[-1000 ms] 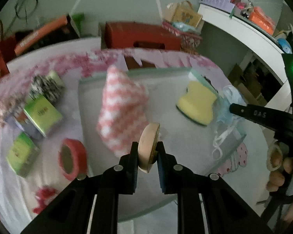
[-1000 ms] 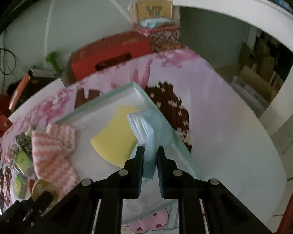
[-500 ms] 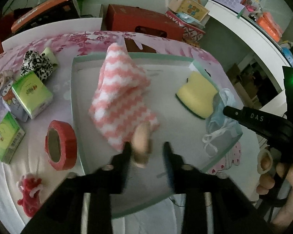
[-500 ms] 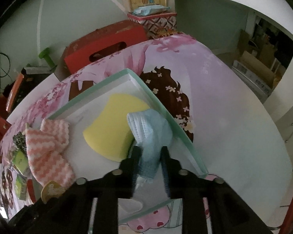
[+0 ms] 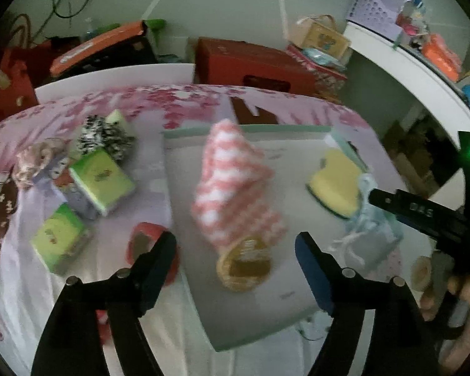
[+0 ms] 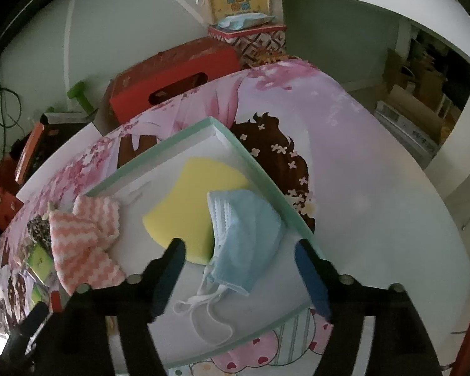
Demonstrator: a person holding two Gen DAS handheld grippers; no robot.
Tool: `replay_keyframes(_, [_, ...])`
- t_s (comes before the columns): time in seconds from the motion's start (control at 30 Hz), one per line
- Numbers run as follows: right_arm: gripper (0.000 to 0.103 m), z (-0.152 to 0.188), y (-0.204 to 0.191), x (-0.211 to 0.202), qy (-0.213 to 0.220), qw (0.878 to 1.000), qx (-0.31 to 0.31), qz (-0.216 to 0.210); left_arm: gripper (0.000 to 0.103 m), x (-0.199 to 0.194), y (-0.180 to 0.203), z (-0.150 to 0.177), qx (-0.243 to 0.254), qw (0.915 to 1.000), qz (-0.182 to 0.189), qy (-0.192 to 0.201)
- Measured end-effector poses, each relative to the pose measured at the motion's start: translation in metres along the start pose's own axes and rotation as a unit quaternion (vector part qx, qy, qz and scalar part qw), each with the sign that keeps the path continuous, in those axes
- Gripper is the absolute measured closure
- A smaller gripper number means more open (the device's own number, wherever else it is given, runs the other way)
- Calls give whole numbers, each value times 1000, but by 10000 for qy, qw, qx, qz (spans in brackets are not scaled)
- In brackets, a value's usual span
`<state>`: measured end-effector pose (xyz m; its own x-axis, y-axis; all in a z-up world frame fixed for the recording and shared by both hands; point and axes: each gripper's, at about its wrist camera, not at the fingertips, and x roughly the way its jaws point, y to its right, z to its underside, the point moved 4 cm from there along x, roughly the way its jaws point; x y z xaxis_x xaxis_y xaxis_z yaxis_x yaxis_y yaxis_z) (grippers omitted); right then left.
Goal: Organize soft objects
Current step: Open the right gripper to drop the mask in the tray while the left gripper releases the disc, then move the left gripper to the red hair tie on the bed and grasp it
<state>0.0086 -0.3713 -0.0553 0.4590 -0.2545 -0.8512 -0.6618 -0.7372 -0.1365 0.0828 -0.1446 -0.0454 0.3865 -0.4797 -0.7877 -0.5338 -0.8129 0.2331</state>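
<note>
In the tray (image 6: 260,169), the cloth (image 6: 84,238) lay left, the sponge (image 6: 185,206) middle, my mask (image 6: 247,238) right, overlapping it.

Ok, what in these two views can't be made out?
- Left wrist view: the round tan puff in the tray is motion-blurred, its label unreadable.
- Left wrist view: the red tape roll is partly hidden by the left gripper's fingers.
- Right wrist view: the green packets are too small and dark to read.
</note>
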Motion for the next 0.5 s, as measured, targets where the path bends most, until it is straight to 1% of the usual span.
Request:
replay_keyframes(0.07, [13,1,-1,1,-24,10000,-38,37,23,2,-5,0,-39,9999,-148,-18])
replay_keyframes(0.13, [8,2,-4,3,-51,9999,-119,90,21,4,-11,0,-115,9997,-227,-28])
replay_keyframes(0.17, [6,2,-5,3,-56,9998,-158,107,19,3,-13,0,-151,9996,-242,-17])
replay_keyframes(0.2, [4,2,-6,4,-58,9997,-199,122,6,3,-16,0,-200,9995,-261,3])
replay_keyframes(0.23, [2,2,-7,4,-51,9997,-219,129,0,3,-18,0,-234,9993,-283,23])
replay_keyframes(0.27, [0,3,-8,3,-38,9996,-228,134,0,3,-20,0,-277,9990,-342,57])
replay_keyframes(0.4, [0,3,-7,4,-21,9997,-196,172,0,1,-27,-1,-309,9977,-591,145])
replay_keyframes(0.5, [0,3,-7,4,-23,9997,-164,170,0,2,-30,-1,-371,9972,-645,122])
